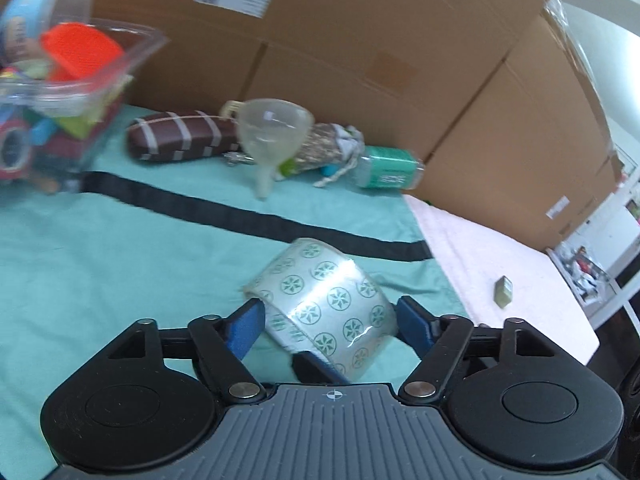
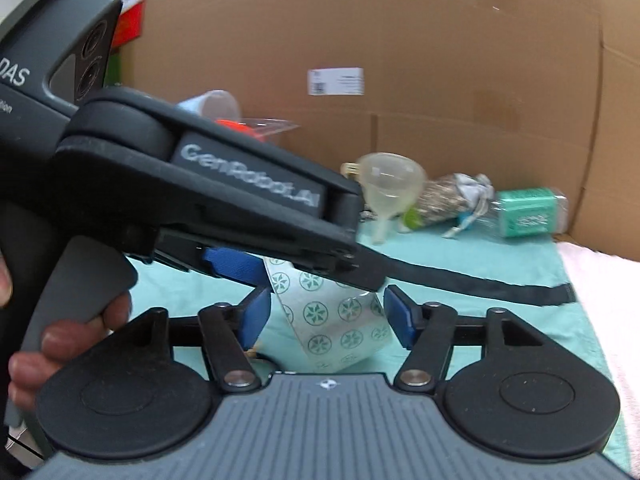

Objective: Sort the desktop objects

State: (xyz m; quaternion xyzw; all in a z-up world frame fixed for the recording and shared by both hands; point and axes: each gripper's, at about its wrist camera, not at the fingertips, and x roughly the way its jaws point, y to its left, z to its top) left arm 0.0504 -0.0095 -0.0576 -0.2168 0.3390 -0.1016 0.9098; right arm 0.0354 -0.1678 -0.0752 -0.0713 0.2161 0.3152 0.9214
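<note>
1. The left gripper [image 1: 327,322] is sitting with its blue pads spread to either side of the tape roll [image 1: 324,304]. The left pad is touching the roll's edge, while the right pad is standing just clear of it, so this is no firm clamp.
2. The tape roll, clear with green rosettes, is lying tilted between those pads on the teal cloth [image 1: 120,264].
3. The right gripper [image 2: 326,316] is also spread wide, its pads flanking the same tape roll [image 2: 340,320] with gaps on both sides.
4. In the right wrist view, the left gripper's body [image 2: 224,196] is crossing from the left, above the roll, with a hand [image 2: 68,340] on its trigger.
5. Beyond the left gripper, a black stripe [image 1: 248,220] is running across the cloth.
6. Further ahead, a clear funnel [image 1: 272,132] is standing beside a brown case [image 1: 180,140], a pouch [image 1: 328,148] and a green bottle [image 1: 388,168], all against cardboard boxes [image 1: 360,40].
7. Ahead and left, a clear bin [image 1: 60,104] is holding an orange lid [image 1: 80,52] and other items.
8. To the right, a pink towel [image 1: 500,272] is lying beside the cloth, with a small block [image 1: 505,290] on it.
</note>
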